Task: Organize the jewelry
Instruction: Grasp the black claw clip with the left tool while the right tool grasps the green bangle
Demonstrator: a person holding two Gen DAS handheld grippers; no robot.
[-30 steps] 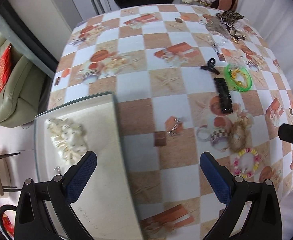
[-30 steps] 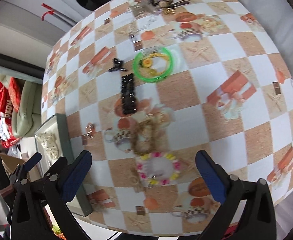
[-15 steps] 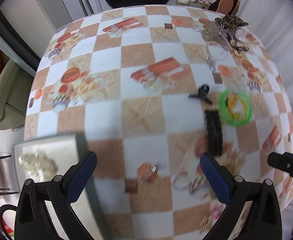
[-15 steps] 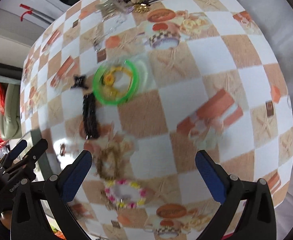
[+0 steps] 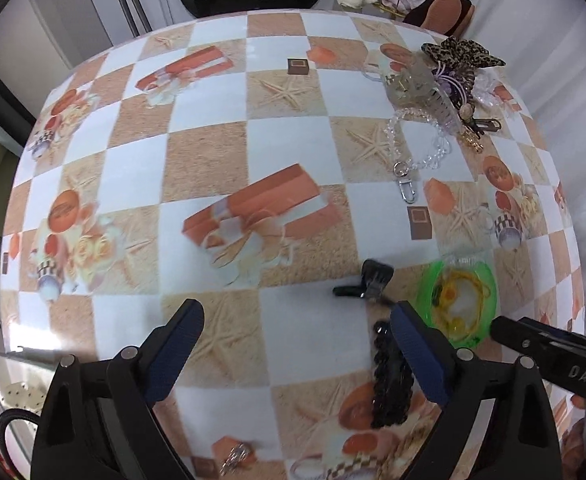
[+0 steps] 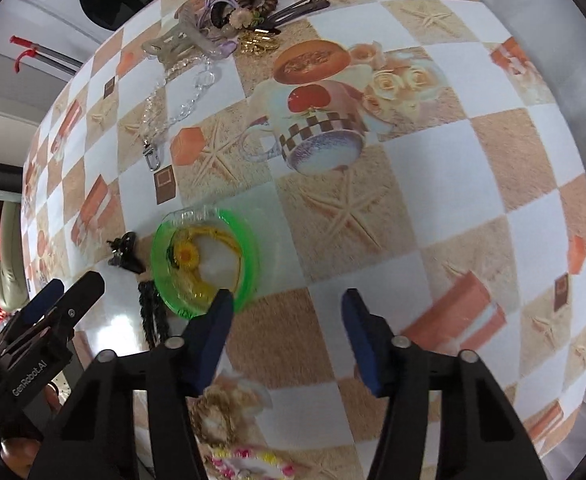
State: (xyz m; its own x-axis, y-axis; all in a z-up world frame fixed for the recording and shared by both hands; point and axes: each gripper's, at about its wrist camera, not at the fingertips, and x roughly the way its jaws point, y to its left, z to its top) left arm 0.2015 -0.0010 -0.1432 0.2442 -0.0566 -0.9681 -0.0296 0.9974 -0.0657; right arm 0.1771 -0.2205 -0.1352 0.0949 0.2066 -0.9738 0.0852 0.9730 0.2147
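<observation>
A green bangle point(image 5: 459, 304) with a yellow flower piece inside lies on the checked tablecloth; it also shows in the right wrist view point(image 6: 205, 260). A small black claw clip point(image 5: 367, 280) and a black beaded bracelet point(image 5: 389, 376) lie beside it. My left gripper point(image 5: 297, 348) is open and empty, its right finger over the black bracelet. My right gripper point(image 6: 287, 334) is open and empty, its left fingertip at the bangle's near rim. A clear bead chain point(image 5: 417, 140) and a pile of hair accessories point(image 5: 453, 68) lie farther back.
A pink and yellow bead bracelet point(image 6: 249, 460) and a gold beaded bracelet point(image 6: 217, 408) lie under my right gripper. A tray point(image 5: 9, 380) sits at the table's near left edge. The table's far edge borders white cabinets and shoes point(image 5: 445, 8).
Both grippers have moved forward over the table toward the green bangle. The tray has slid out to the lower left of the left wrist view. The right jaws look narrower than before.
</observation>
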